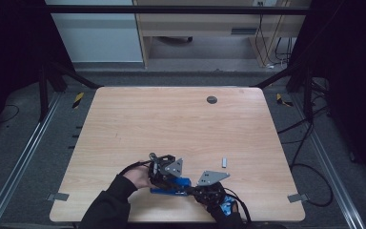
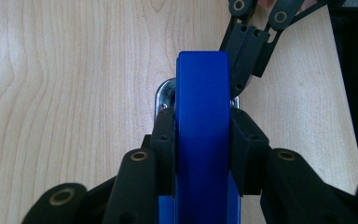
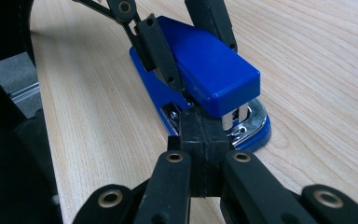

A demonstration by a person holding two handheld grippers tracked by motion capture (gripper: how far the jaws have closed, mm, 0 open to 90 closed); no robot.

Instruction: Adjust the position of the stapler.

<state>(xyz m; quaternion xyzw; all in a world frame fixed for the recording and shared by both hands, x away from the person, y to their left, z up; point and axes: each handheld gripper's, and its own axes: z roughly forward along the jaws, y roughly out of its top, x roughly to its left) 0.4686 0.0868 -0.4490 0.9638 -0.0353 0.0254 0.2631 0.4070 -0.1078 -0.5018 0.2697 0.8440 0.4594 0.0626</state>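
I steady the blue stapler (image 3: pixel 200 74) on the surface (image 1: pixel 171 124) with my left gripper (image 2: pixel 203 135) clamped across its top arm, squeezing evenly so it won't tip. My right gripper (image 3: pixel 204 140), jaws pressed together on nothing, rests at the stapler's metal mouth.

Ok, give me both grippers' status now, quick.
Left gripper: shut on the blue plastic stapler, pads pressing its two sides.
Right gripper: shut, pads pressed together, tips at the stapler's metal front end, nothing visibly between them.
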